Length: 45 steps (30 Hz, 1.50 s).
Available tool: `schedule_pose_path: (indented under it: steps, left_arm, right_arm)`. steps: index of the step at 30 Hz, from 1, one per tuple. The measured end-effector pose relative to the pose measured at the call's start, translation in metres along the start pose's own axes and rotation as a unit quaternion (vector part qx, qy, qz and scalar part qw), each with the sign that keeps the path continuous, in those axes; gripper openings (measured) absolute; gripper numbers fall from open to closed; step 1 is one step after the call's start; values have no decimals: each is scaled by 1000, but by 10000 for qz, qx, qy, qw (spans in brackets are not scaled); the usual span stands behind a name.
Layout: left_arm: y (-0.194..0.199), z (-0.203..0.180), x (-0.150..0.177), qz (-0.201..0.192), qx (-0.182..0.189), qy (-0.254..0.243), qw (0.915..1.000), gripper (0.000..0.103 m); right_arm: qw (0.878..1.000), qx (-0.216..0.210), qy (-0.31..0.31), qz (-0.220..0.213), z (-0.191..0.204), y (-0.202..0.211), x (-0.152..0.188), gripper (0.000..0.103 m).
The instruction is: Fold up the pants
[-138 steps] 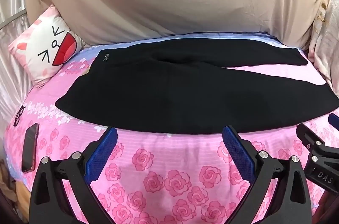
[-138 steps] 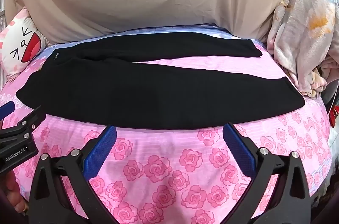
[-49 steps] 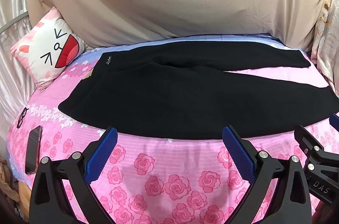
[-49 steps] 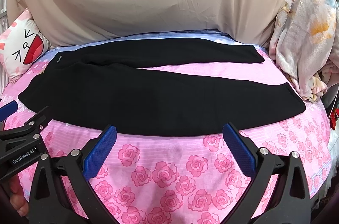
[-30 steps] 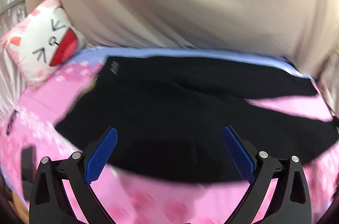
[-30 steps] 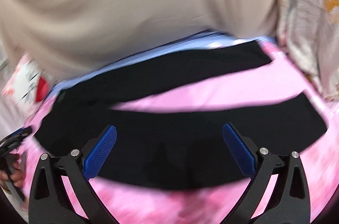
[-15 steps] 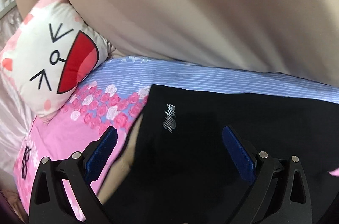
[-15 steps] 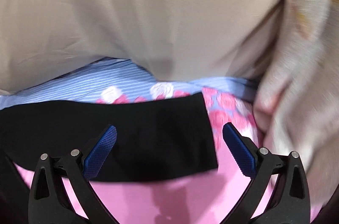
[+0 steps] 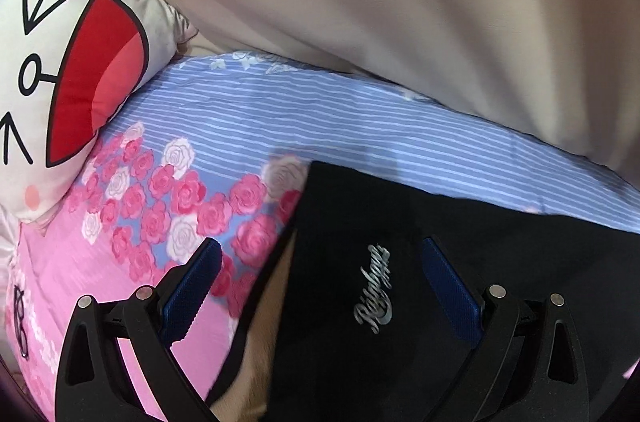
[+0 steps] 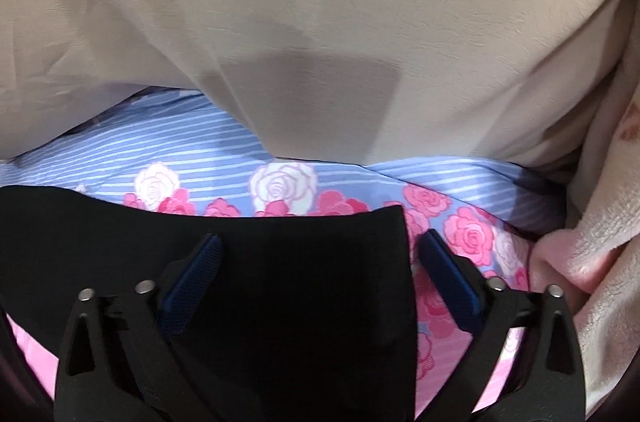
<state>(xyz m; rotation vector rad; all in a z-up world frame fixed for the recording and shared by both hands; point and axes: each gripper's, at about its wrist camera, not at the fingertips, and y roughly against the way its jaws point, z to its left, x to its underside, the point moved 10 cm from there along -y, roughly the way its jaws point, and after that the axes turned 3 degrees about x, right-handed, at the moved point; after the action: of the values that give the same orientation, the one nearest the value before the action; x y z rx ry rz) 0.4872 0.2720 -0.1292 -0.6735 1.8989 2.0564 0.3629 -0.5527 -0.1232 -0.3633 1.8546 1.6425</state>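
- The black pants (image 9: 460, 262) lie flat on my bed sheet (image 9: 280, 126), which is pink with roses and striped blue along the far edge.
- Their long axis runs across the bed, from side to side in both views: waist end toward the cat-face pillow (image 9: 60, 62), leg end toward the fuzzy blanket (image 10: 600, 222).
- My left gripper (image 9: 320, 286) hangs over the waist corner, its 2 fingers spread wide. The silver script logo (image 9: 374, 288) sits between them; the left pad (image 9: 192, 290) is over the sheet, the other over black cloth. Nothing is pinched.
- My right gripper (image 10: 318, 276) straddles the hem of 1 leg. Its jaws are closing, yet wide apart, with the leg's end corner between them and the pads not pressing it.
- A beige cover (image 10: 320, 22) fills the background behind the pants.
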Motion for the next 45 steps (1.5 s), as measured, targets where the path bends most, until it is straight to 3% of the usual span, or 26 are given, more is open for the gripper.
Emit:
schedule_pose_path:
  steps: [5,9,11,13,14,17,20,24,26,31,36,39,40,41,45]
  left_arm:
    - [-22,1,-6,210,-151,17,9997,98]
    - [-32,-5,-14,140,-108,-20,9998,95]
    - [-31,-9,-15,100,-34,-52,9999,84]
    - [-27,-16,-15,103,214,-4,9997,41]
    - [-25,-14,-16,102,122,52,9999,32]
    - [-11,-12,-19,-13,92,135,9999,24]
    - [15,-11,-24,-242,327,268,9988,13]
    - [55,-15,-21,-502,499,127,9974,13]
    - [81,-15,-16,-682,594,28,9959,6]
    - [154,-7,10,-1098,983,-53,9891,6]
    - [203,6,60,-1209,1135,-195,9860,7]
    - [201,14,79,-1029,1113,-62,9884,26]
    - [192,16,78,-917,1146,56,9892,44]
    - [185,17,77,-859,1169,145,9893,51]
    - [142,10,58,-685,906,176,9934,56]
  right_arm:
    - [9995,-146,-281,-65,-11,11,-1,65]
    - [9991,-220,-366,-76,-17,15,1,55]
    - [9990,-225,-370,-71,-20,17,2,40]
    - [9988,-280,-404,-83,-23,11,-3,27]
    - [9984,-369,-432,-82,-21,12,-3,24]
    - [9988,-314,-362,-110,-20,23,-5,21]
    - [9987,-314,-294,-267,-13,43,-11,20]
    - [9974,-356,-112,-620,-7,86,-18,20]
    - [9959,-404,-21,-804,-5,113,-18,20]
    - [9914,-524,267,-1170,1,189,4,20]
    - [9879,-586,490,-1352,16,227,34,20]
    - [9888,-588,481,-1283,22,227,49,20]
    - [9893,-595,469,-1248,20,225,52,20]
    - [9897,-602,447,-1222,21,224,54,20]
    - [9900,-597,409,-1215,29,227,60,20]
